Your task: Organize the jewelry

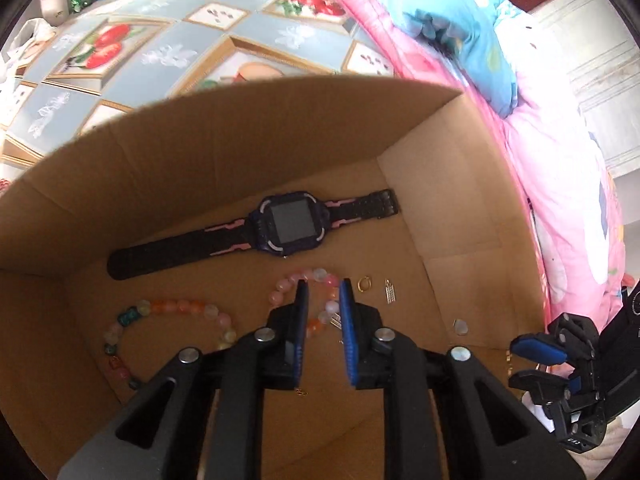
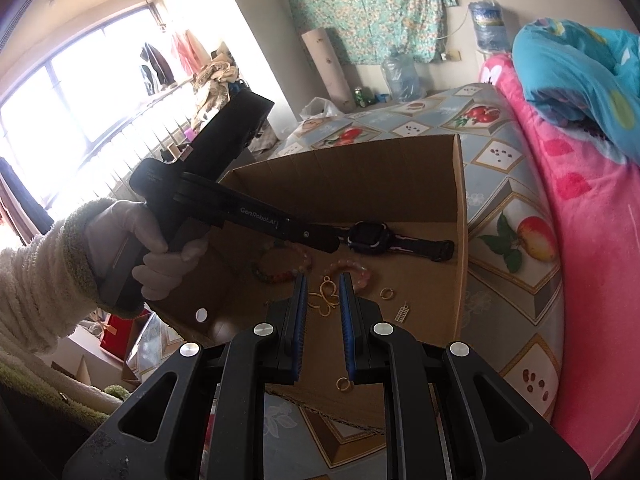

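Note:
An open cardboard box [image 1: 224,148] holds the jewelry. A black and pink smartwatch [image 1: 288,224] lies at its back. A multicoloured bead bracelet [image 1: 172,308] lies at the left and a pink bead bracelet [image 1: 320,280] in the middle. My left gripper [image 1: 324,292] is open and empty, fingers straddling the pink bracelet's edge. A gold ring [image 1: 364,283], a silver charm [image 1: 390,291] and a small disc [image 1: 460,326] lie to its right. My right gripper [image 2: 323,286] is open above a gold butterfly pendant [image 2: 326,300]; a gold ring [image 2: 344,384] lies near its fingers.
The box [image 2: 460,208] sits on a bed sheet printed with fruit [image 2: 516,240]. A pink quilt [image 2: 592,280] and a blue pillow [image 2: 580,68] lie along the right. The left tool, held by a gloved hand [image 2: 140,248], reaches in from the left.

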Motion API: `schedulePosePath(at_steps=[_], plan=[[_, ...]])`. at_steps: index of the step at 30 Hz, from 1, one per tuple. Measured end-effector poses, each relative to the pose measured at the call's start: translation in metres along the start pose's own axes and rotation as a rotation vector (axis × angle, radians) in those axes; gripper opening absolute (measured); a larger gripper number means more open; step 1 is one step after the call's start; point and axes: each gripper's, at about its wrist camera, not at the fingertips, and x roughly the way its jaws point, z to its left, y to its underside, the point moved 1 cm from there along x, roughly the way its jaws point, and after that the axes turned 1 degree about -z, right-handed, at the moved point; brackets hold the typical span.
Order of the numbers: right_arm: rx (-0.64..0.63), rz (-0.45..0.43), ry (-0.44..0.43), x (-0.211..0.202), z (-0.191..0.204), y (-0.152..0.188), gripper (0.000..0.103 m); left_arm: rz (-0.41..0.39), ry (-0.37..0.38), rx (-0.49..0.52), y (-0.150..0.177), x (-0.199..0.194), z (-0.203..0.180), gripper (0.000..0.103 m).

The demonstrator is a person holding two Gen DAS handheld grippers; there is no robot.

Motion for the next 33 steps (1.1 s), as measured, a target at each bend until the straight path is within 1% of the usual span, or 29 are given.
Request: schedulePosePath(at_steps=[3,4,6,8,10,11,12,13,14,15,18,19,22,28,29,31,33], plan=[[-0.027,0.031,-0.002,0.004,0.005,-0.005,0.014,-0.086,0.002,0.003,0.005,-0.024,-0.001,0.019],[-0.034,0.046,-0.005,0.007,0.007,-0.007,0.014,-0.121,0.002,0.004,0.009,-0.034,-0.001,0.022],[-0.045,0.090,-0.020,0.015,0.010,-0.012,0.014,-0.203,0.006,0.012,0.019,-0.059,-0.003,0.024],[-0.049,0.159,-0.045,0.027,0.012,-0.015,0.014,-0.297,-0.009,0.021,0.034,-0.086,-0.004,0.030],[-0.056,0.231,-0.058,0.041,0.013,-0.019,0.014,-0.387,-0.023,0.023,0.050,-0.112,-0.003,0.042],[-0.067,0.264,-0.058,0.048,0.014,-0.019,0.014,-0.439,-0.041,0.021,0.061,-0.125,0.000,0.044],[-0.077,0.303,-0.054,0.056,0.016,-0.020,0.014,-0.479,-0.065,0.016,0.071,-0.136,0.002,0.048],[-0.082,0.341,-0.046,0.064,0.016,-0.020,0.014,-0.515,-0.090,0.006,0.080,-0.145,0.005,0.052],[-0.082,0.378,-0.042,0.072,0.016,-0.020,0.014,-0.549,-0.112,-0.011,0.090,-0.154,0.009,0.054],[-0.079,0.409,-0.039,0.079,0.016,-0.019,0.014,-0.574,-0.123,-0.031,0.100,-0.161,0.013,0.057],[-0.069,0.484,-0.018,0.095,0.014,-0.016,0.014,-0.612,-0.139,-0.090,0.124,-0.174,0.028,0.063],[-0.058,0.507,-0.012,0.100,0.013,-0.014,0.014,-0.618,-0.148,-0.112,0.132,-0.177,0.033,0.064],[-0.055,0.532,0.005,0.106,0.012,-0.012,0.016,-0.616,-0.159,-0.166,0.152,-0.174,0.053,0.064],[-0.020,0.513,0.030,0.104,0.011,-0.010,0.017,-0.599,-0.121,-0.238,0.175,-0.159,0.067,0.064],[-0.016,0.501,0.042,0.102,0.010,-0.010,0.017,-0.598,-0.117,-0.245,0.177,-0.158,0.069,0.064],[-0.007,0.473,0.039,0.096,0.012,-0.013,0.017,-0.597,-0.107,-0.250,0.180,-0.155,0.070,0.065],[0.013,0.421,0.037,0.081,0.012,-0.018,0.017,-0.597,-0.098,-0.258,0.185,-0.153,0.071,0.065]])
